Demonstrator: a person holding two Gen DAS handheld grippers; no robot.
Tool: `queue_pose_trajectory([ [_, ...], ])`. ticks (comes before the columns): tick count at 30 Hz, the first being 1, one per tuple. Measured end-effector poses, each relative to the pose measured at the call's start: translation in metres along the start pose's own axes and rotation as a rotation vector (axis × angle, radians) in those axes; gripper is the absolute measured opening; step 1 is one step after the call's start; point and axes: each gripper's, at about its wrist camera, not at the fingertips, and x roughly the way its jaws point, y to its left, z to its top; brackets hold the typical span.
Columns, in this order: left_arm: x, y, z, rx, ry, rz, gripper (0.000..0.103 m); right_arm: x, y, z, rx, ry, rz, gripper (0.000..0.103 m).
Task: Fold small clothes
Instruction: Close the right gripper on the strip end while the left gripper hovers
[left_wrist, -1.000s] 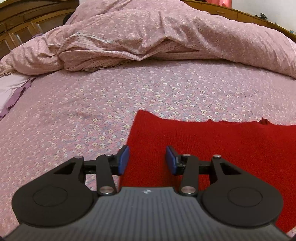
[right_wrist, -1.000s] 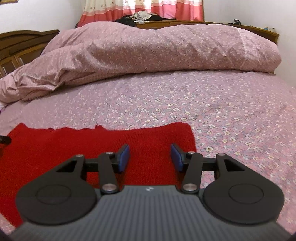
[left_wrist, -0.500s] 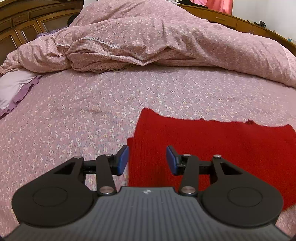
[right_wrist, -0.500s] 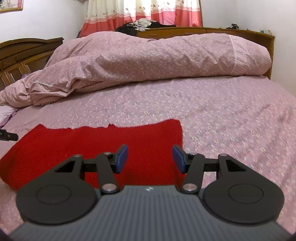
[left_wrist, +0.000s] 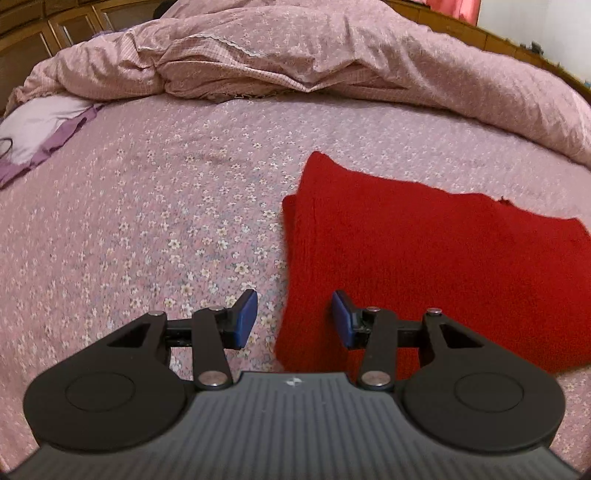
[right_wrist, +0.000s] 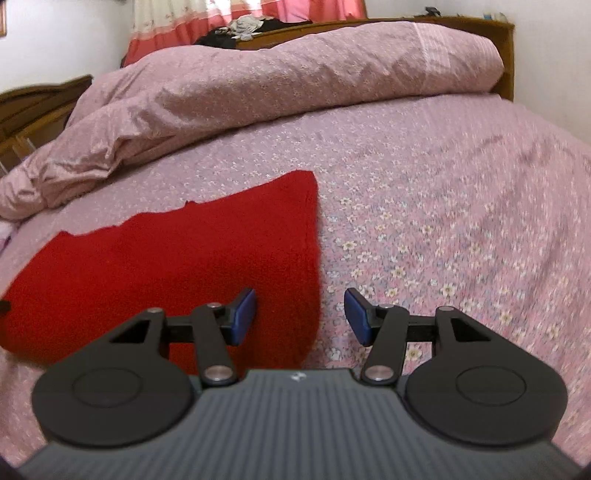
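Observation:
A folded red knitted garment (left_wrist: 413, 258) lies flat on the floral pink bedsheet (left_wrist: 166, 229). In the left wrist view it fills the right half, its left edge doubled over. My left gripper (left_wrist: 294, 319) hovers open over that left edge, with nothing pressed between its blue pads. In the right wrist view the red garment (right_wrist: 177, 273) lies at the left. My right gripper (right_wrist: 300, 316) stands open above the garment's right edge, its left pad over the red knit and its right pad over the bedsheet (right_wrist: 443, 240).
A rumpled pink duvet (left_wrist: 332, 62) is heaped across the far side of the bed, also seen as the duvet (right_wrist: 277, 81) in the right wrist view. A white and purple cloth (left_wrist: 40, 125) lies at the far left. A wooden headboard (right_wrist: 506, 59) and curtains (right_wrist: 258, 14) stand behind.
Both grippers have drawn back and outward: the left now sits over the garment's left edge, the right over its right edge. The garment looks smaller and farther in both views.

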Motion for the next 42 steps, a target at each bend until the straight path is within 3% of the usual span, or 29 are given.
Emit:
queue_pose_trajectory([
  [4, -0.009, 0.007, -0.009, -0.01, -0.026, -0.017, 0.051, -0.007, -0.001, 0.0, -0.006, -0.038, 0.053, 0.055],
  [11, -0.016, 0.013, -0.024, 0.0, -0.055, -0.066, 0.051, -0.001, -0.002, -0.01, 0.015, 0.006, 0.135, 0.058],
  [16, -0.006, 0.01, -0.025, -0.019, -0.067, -0.139, 0.051, 0.002, 0.002, -0.016, 0.028, 0.014, 0.148, 0.058],
  [18, -0.004, 0.006, -0.026, -0.017, -0.074, -0.13, 0.05, 0.001, 0.0, -0.014, 0.059, 0.007, 0.155, 0.051],
  [19, -0.001, 0.004, -0.026, -0.006, -0.066, -0.099, 0.05, -0.001, -0.001, -0.013, 0.072, -0.003, 0.155, 0.03],
  [22, 0.009, 0.008, -0.029, -0.041, -0.043, -0.076, 0.05, -0.002, -0.009, -0.008, 0.125, 0.005, 0.12, 0.026],
  [25, 0.01, 0.011, -0.028, -0.059, -0.039, -0.08, 0.051, 0.004, -0.016, -0.011, 0.146, 0.032, 0.109, 0.028],
  [28, 0.005, 0.006, -0.026, -0.028, -0.047, -0.063, 0.051, 0.004, -0.018, -0.014, 0.161, 0.025, 0.071, 0.048],
  [31, -0.002, 0.001, -0.026, 0.015, -0.061, -0.042, 0.051, 0.001, -0.025, -0.017, 0.236, 0.03, 0.077, 0.053],
  [34, -0.009, 0.001, -0.028, 0.031, -0.063, -0.031, 0.051, -0.009, -0.028, -0.02, 0.285, 0.035, 0.091, 0.056],
  [42, -0.017, 0.004, -0.033, -0.056, -0.038, -0.05, 0.051, -0.021, -0.018, -0.036, 0.364, 0.078, 0.163, 0.057],
])
